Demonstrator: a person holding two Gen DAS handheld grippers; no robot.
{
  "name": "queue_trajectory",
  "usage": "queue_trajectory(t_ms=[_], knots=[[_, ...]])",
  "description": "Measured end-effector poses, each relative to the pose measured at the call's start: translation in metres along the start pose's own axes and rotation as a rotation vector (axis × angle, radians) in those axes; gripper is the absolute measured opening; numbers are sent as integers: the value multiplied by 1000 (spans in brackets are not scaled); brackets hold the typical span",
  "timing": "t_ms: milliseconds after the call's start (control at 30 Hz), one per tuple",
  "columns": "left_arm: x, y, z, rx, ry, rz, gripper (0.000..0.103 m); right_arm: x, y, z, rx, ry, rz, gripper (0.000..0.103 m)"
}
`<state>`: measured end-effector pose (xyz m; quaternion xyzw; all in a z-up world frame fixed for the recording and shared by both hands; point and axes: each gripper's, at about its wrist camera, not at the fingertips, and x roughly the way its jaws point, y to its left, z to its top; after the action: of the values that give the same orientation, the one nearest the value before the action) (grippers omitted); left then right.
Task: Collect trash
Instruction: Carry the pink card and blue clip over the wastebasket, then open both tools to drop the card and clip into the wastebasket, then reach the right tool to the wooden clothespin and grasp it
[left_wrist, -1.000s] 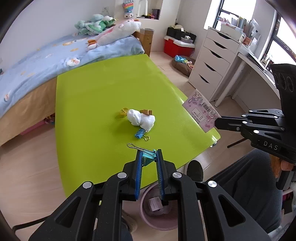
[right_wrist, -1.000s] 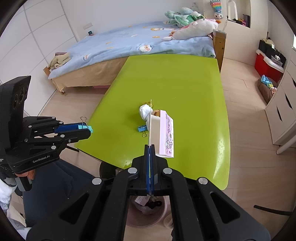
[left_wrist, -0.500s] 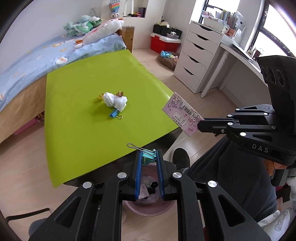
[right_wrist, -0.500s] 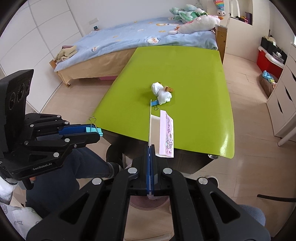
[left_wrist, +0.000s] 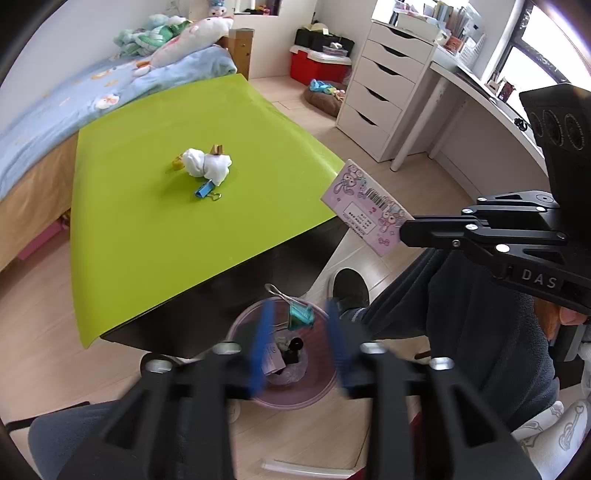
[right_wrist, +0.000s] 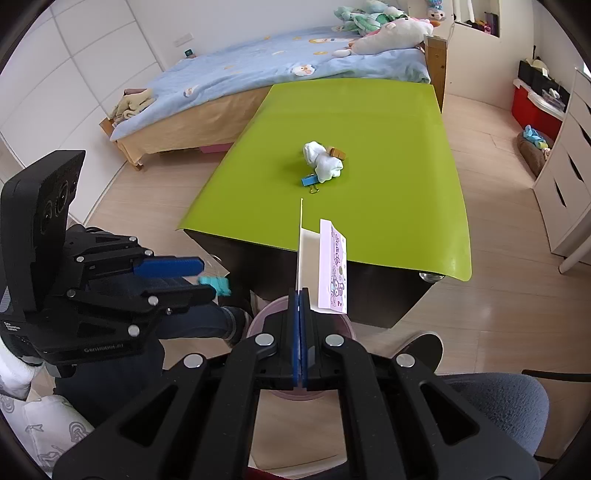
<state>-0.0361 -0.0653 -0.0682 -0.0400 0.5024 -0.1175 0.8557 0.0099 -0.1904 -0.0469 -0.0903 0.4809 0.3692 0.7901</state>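
Observation:
My left gripper (left_wrist: 300, 314) is open over the pink trash bin (left_wrist: 317, 391), and the teal binder clip (left_wrist: 301, 314) hangs loose between its blurred fingers; the clip also shows in the right wrist view (right_wrist: 216, 285). My right gripper (right_wrist: 300, 295) is shut on a pink cartoon card package (right_wrist: 334, 266), which also shows in the left wrist view (left_wrist: 365, 208), held off the table's near edge above the bin (right_wrist: 266, 314). On the green table (left_wrist: 147, 221) lie a white crumpled tissue (left_wrist: 207, 165), a blue binder clip (left_wrist: 204, 190), a small brown piece (left_wrist: 217, 148) and a yellow item (left_wrist: 177, 161).
A bed (right_wrist: 258, 77) with plush toys stands behind the table. White drawers (left_wrist: 384, 92) and a desk (left_wrist: 480, 96) are at the right, with a red box (left_wrist: 314, 66) on the floor. The person's legs (left_wrist: 461, 314) and foot (left_wrist: 347, 288) are beside the bin.
My left gripper has opened and the teal clip has come free over the bin. Both grippers have drawn back from the table toward the bin; the right still holds the card package.

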Motion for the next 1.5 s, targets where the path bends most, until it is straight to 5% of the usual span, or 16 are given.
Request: queue_trajectory(t_ms=[100, 233, 633, 700, 767, 800, 1000, 1500], knots=[[2, 3, -1, -18, 3, 8, 77, 0, -1, 0, 0, 0, 4, 0], [-2, 10, -1, -58, -19, 37, 91, 1, 0, -1, -2, 4, 11, 0], [-41, 35, -1, -158, -130, 69, 95, 11, 17, -6, -45, 44, 70, 2], [-43, 38, -2, -164, -132, 73, 95, 14, 18, -5, -47, 50, 66, 12], [-44, 40, -4, -171, -131, 78, 95, 18, 16, -5, -36, 51, 39, 80], [-44, 41, -5, -173, -129, 78, 95, 17, 14, -5, -25, 43, 39, 88], [-41, 42, -10, -181, -117, 69, 95, 16, 5, -3, 19, 40, 9, 97], [-37, 44, -7, -193, -107, 52, 95, 13, -4, -2, 66, 15, 18, 97]])
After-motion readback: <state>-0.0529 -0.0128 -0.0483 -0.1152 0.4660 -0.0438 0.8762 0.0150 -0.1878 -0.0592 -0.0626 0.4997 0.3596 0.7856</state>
